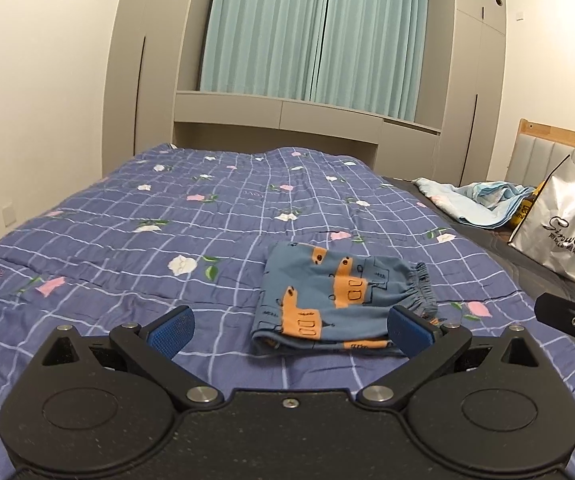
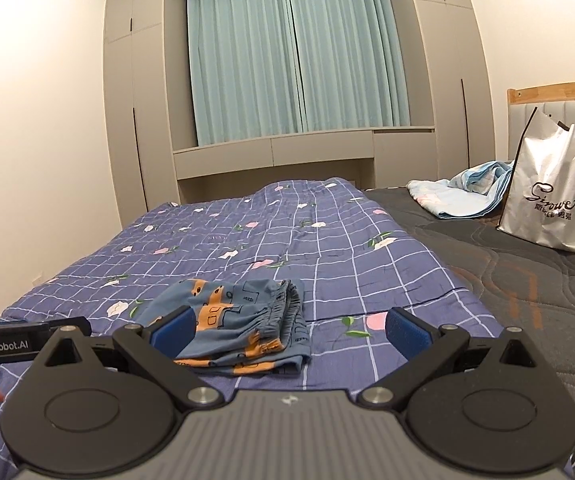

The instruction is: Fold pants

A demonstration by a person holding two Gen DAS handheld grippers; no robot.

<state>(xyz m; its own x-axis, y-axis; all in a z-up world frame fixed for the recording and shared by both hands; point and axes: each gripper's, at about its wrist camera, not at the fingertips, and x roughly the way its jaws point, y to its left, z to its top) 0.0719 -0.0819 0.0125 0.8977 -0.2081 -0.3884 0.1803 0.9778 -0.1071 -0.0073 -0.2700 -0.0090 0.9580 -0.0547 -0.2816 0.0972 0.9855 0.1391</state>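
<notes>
Fingers [image 1: 171, 330] of both grippers, padded in blue, stood spread wide and held nothing. Folded blue pants with orange vehicle prints [image 1: 339, 300] lay in a compact stack on the purple checked floral quilt [image 1: 127, 240] covering the bed, just ahead of the left gripper [image 1: 289, 330] and right gripper [image 2: 289, 330]. A white shopping bag [image 2: 555, 196] stood well apart.

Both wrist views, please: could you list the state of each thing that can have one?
Pants: folded into a compact stack, lying on the quilt, not held.
Left gripper: open, holding nothing.
Right gripper: open, holding nothing.
Curtains: drawn shut.
White bag: upright, top open.
Light blue cloth: crumpled, unfolded.
</notes>
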